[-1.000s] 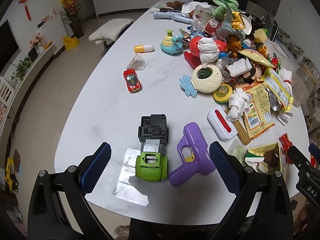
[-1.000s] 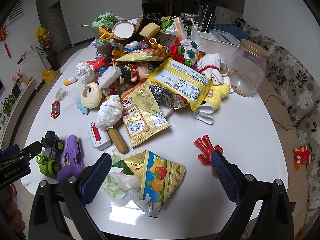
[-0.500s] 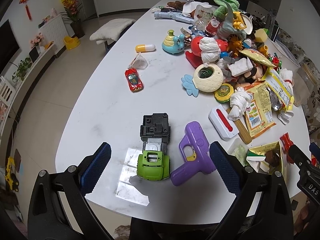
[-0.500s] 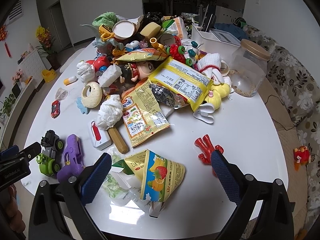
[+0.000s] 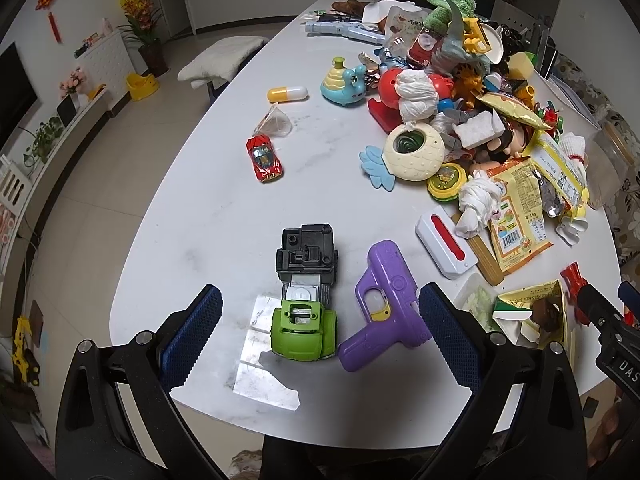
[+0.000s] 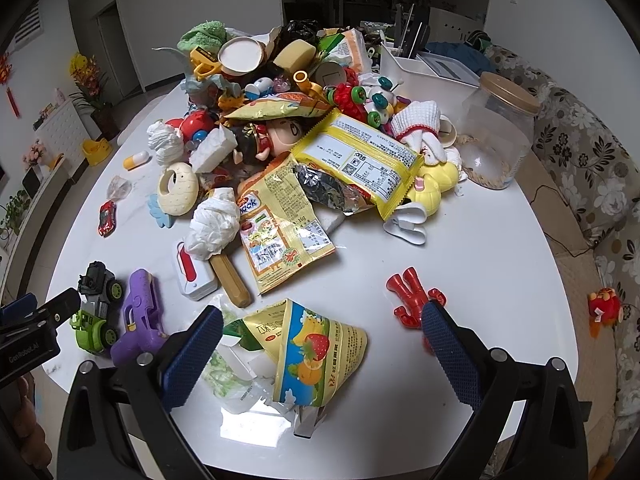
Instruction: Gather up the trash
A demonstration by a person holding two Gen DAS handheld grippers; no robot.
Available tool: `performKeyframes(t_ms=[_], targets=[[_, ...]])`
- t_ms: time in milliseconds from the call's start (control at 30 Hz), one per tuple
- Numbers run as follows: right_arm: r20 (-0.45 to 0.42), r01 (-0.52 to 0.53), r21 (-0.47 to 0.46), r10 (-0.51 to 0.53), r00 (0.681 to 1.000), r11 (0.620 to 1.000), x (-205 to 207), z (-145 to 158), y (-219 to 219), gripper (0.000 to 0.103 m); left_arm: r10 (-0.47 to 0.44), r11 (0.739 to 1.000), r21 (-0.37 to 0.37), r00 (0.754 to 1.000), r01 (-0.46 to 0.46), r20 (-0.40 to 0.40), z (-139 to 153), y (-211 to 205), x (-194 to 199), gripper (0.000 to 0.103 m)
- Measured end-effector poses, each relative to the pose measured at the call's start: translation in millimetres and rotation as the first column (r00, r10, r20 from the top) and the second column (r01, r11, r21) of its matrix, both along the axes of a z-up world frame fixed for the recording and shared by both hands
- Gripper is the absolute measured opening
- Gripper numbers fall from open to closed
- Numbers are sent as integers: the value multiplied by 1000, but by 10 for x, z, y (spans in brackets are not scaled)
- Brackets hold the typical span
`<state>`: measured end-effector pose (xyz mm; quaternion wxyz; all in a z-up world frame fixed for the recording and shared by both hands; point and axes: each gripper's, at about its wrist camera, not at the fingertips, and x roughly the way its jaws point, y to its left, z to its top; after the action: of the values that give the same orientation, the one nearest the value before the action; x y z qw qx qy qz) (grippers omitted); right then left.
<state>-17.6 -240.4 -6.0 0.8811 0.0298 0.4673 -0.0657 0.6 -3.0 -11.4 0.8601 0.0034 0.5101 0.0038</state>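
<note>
Trash lies mixed with toys on a white table [image 6: 500,248]. A torn fruit-print snack bag [image 6: 316,356] lies between the fingers of my open right gripper [image 6: 320,352], beside a crumpled clear wrapper [image 6: 232,372]. A yellow snack bag [image 6: 280,236], a yellow noodle packet [image 6: 364,160] and a crumpled tissue [image 6: 214,224] lie farther back. My left gripper [image 5: 320,336] is open and empty above a green toy truck [image 5: 306,300] and a purple toy gun [image 5: 386,300]. The torn bag [image 5: 532,312] shows at the right of the left wrist view.
A red toy figure [image 6: 414,294] lies by my right gripper's right finger. A glass jar [image 6: 496,136] and a white bin [image 6: 424,68] stand at the back right. A red toy car [image 5: 264,158] and a capsule toy [image 5: 287,93] lie to the left. A sofa [image 6: 592,184] borders the table's right.
The left wrist view has shifted slightly, with the truck and gun a little nearer the fingers. The right gripper has barely moved. Nothing was grasped.
</note>
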Motion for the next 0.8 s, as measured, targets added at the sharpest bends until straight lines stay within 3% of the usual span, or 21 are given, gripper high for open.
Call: performKeyframes(t_ms=[800], targets=[[-29,9,-26,-9,1000,1000,34,-96,-162,98,0,1000,1,1000,0,-11,-53,-11,-4,96]])
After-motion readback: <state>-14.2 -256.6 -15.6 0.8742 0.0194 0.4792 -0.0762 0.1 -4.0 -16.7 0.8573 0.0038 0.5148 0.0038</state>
